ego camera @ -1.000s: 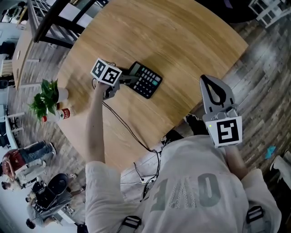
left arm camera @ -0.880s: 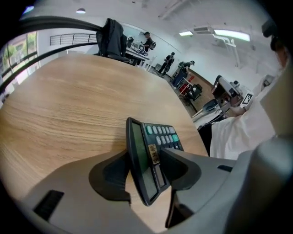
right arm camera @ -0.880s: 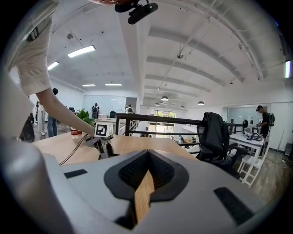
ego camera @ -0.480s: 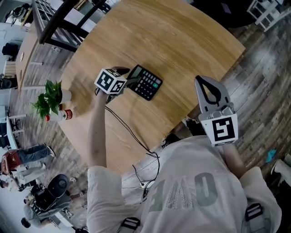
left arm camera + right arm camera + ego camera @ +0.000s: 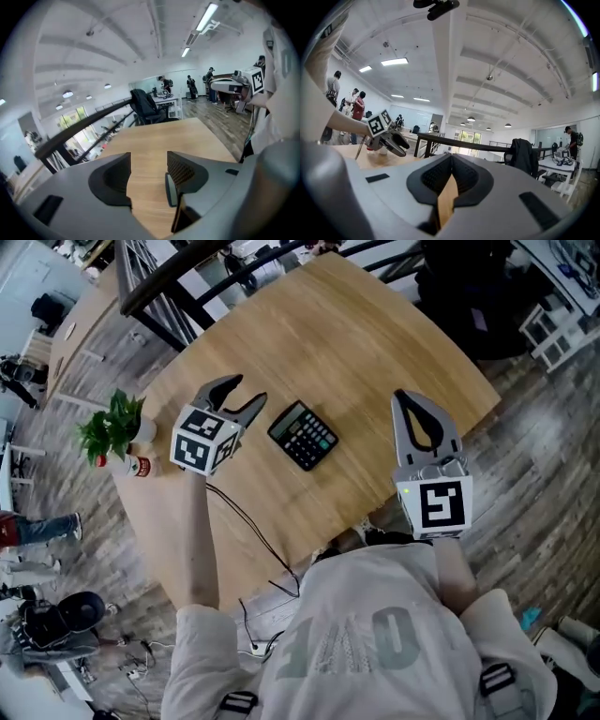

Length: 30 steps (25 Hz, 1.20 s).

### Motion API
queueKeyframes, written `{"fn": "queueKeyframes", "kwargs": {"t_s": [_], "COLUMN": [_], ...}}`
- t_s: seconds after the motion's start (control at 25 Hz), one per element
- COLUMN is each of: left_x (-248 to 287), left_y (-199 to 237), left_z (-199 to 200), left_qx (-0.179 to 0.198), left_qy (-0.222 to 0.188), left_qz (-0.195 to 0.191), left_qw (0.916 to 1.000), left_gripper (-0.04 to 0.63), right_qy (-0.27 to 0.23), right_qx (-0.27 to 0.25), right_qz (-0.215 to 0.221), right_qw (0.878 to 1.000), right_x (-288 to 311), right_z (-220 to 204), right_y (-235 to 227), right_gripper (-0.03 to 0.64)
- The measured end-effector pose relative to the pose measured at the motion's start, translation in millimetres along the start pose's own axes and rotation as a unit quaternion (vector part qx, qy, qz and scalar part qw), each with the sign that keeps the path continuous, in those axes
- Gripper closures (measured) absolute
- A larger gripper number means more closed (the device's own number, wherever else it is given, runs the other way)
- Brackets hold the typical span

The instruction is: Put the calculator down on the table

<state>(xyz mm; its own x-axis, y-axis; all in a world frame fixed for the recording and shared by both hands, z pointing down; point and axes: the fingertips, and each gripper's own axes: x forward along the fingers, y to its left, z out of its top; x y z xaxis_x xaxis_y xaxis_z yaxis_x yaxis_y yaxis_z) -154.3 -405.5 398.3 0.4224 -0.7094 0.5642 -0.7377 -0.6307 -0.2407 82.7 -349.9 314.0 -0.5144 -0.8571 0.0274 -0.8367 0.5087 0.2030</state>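
Calculator (image 5: 303, 435) lies flat on table (image 5: 361, 338); white pot (image 5: 142, 431) holds plant (image 5: 110, 424).

The person's left arm (image 5: 199, 540) stretches out bare and nearly straight toward the far left. Its left gripper (image 5: 246, 390) tips somewhat downward, and its jaws have just been opening and stand wide with nothing between them. The right gripper (image 5: 405, 397) is held nearer the body, pointing level, jaws closed together and empty.
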Motion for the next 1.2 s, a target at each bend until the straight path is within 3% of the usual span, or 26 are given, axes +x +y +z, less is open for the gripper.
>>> {"fn": "queueKeyframes", "kwargs": {"t_s": [0.08,0.16,0.24,0.32,0.4,0.48,0.56,0.64,0.72,1.04,1.2], "left_x": [-31.0,-62.1,-92.6,-123.5,-151.9,-175.9,-194.4,-205.0,-209.2,-211.5,-204.0], "left_y": [3.3,1.1,-5.4,-19.7,-40.1,-55.4,-65.1,-73.4,-80.8,-89.0,-85.0], "left_z": [28.7,56.0,81.5,107.5,131.1,146.9,149.2,139.6,133.3,137.4,137.2], "left_qx": [0.023,0.038,0.048,0.030,-0.018,-0.050,-0.061,-0.079,-0.096,-0.065,-0.077], "left_qy": [-0.032,-0.062,-0.096,-0.168,-0.270,-0.342,-0.366,-0.359,-0.357,-0.348,-0.351], "left_qz": [0.066,0.131,0.197,0.231,0.222,0.244,0.311,0.363,0.377,0.395,0.394], "left_qw": [0.9970,0.9887,0.9744,0.9580,0.9367,0.9060,0.8751,0.8560,0.8490,0.8477,0.8459], "left_gripper": [0.356,0.356,0.356,0.357,0.364,0.457,0.578,0.586,0.586,0.586,0.586], "right_qy": [-0.023,-0.045,-0.065,-0.091,-0.110,-0.128,-0.137,-0.143,-0.144,-0.149,-0.138], "right_qx": [-0.002,-0.001,-0.001,0.007,0.027,0.044,0.044,0.050,0.057,0.054,0.047], "right_qz": [-0.010,-0.017,-0.017,-0.009,0.006,0.028,0.052,0.069,0.082,0.114,0.106], "right_qw": [1.000,0.999,0.998,0.996,0.994,0.990,0.988,0.986,0.984,0.981,0.984], "right_x": [5.4,9.7,14.0,16.9,17.1,17.0,15.3,13.3,13.6,10.2,13.6], "right_z": [17.4,32.8,47.2,65.3,81.1,95.9,102.1,104.6,106.0,114.5,109.0], "right_y": [-4.9,-8.2,-7.6,2.6,18.9,35.4,52.3,71.0,89.5,119.0,112.6], "right_gripper": [0.598,0.598,0.598,0.598,0.598,0.598,0.598,0.598,0.598,0.598,0.598]}}
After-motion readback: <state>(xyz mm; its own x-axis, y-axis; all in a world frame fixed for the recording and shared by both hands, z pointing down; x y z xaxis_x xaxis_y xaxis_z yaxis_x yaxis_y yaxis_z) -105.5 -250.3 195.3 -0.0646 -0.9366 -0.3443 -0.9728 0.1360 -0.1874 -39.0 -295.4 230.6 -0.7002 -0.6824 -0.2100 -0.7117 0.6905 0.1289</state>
